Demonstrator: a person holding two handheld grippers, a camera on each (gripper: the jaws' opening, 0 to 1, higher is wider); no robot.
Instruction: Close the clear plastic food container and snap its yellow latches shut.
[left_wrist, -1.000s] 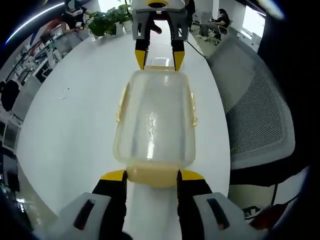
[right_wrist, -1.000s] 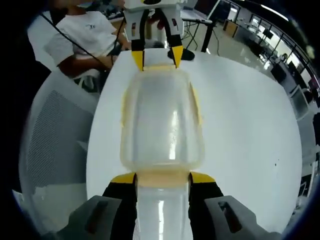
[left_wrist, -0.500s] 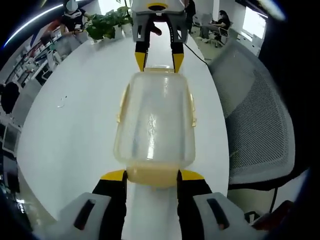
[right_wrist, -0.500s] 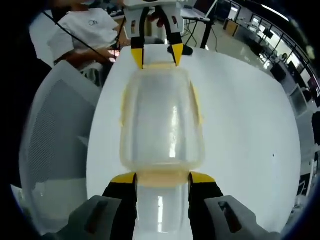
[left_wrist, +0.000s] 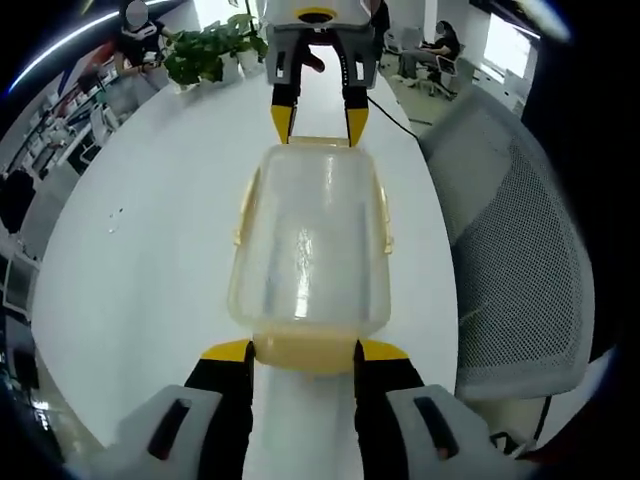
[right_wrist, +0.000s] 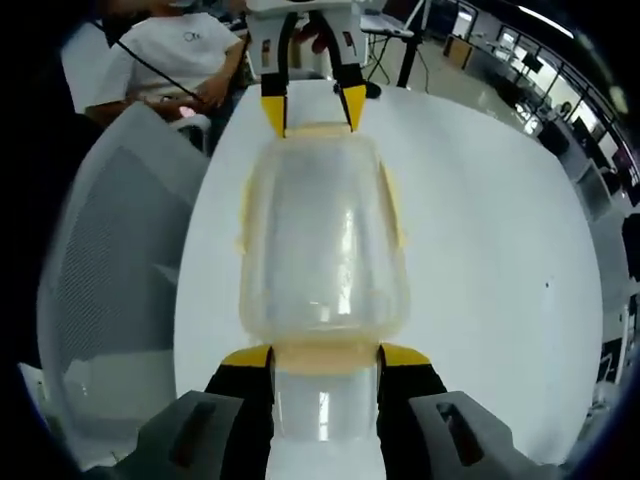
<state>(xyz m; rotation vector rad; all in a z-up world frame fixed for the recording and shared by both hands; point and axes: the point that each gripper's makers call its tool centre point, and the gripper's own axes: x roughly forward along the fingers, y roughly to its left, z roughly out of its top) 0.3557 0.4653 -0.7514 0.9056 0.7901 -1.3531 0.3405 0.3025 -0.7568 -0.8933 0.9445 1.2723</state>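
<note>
Two grippers bracket the clear plastic food container (left_wrist: 308, 245) from its opposite short ends. It lies on a white table (left_wrist: 150, 250) near the edge, with a grey mesh chair (left_wrist: 520, 250) alongside. In the left gripper view the left gripper (left_wrist: 303, 352) has its yellow-tipped jaws spread on either side of the near yellow end latch (left_wrist: 303, 350), and the right gripper (left_wrist: 319, 120) faces it from the far end. In the right gripper view the right gripper (right_wrist: 324, 358) stands the same way at its own end latch (right_wrist: 324, 356), with the left gripper (right_wrist: 308, 108) opposite. Both pairs of jaws stand apart around the latches; whether they press on them cannot be told.

The step in hand looks like pressing the end latches home. To do it well, each tool should likely push squarely inward and down on its latch, so that the opposing forces steady the box and keep it from sliding toward the table edge.

The container is rounded, translucent and apparently empty, its lid seated on top. Yellow side latches (left_wrist: 384, 215) lie folded along its long sides.
</note>
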